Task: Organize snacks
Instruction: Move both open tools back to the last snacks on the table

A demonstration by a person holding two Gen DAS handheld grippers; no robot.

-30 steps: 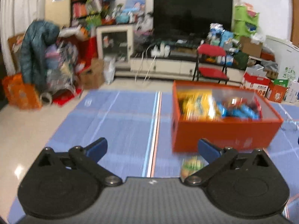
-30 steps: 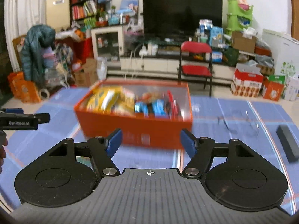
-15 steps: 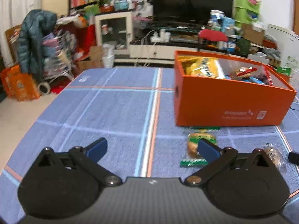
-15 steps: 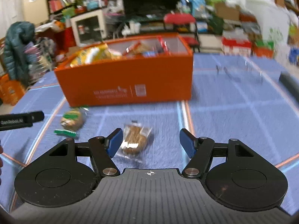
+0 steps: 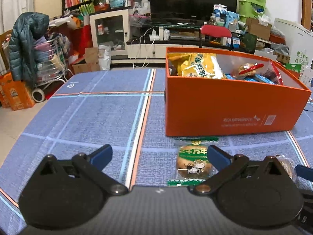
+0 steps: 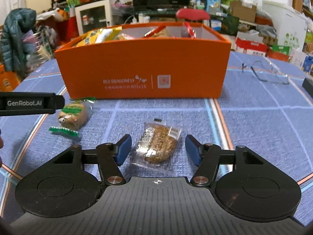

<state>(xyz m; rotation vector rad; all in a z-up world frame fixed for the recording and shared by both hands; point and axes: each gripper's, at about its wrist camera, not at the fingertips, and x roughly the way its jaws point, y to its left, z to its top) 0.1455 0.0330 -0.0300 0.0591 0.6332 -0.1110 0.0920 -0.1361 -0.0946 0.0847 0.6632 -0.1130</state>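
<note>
Lying on the blue patterned cloth of the counter point(image 6: 254, 129), just in front of the orange rectangular cardboard box point(image 6: 144, 68): a round brown cake in a clear plastic wrapper point(image 6: 156, 146), set between the blue pads of the right gripper point(image 6: 157, 149). Jaws partly open and just been closing, pads not yet pressing the wrapper, a gap on either side. Further left, a second round biscuit in a clear wrapper with green printed ends point(image 6: 72, 115), flat on the cloth, also close to the box front. Left gripper point(image 5: 159, 155) spread wide and empty, its right pad just beside that green-ended biscuit point(image 5: 192, 163). Piled in the box, yellow, red and blue snack packets, mostly hidden by the walls. Small print on the clear wrapper too blurred to read. Legible on the box front: "RED DRAGONFLY". On the left gripper's side, seen from the right wrist: "GenRobot.AI".
</note>
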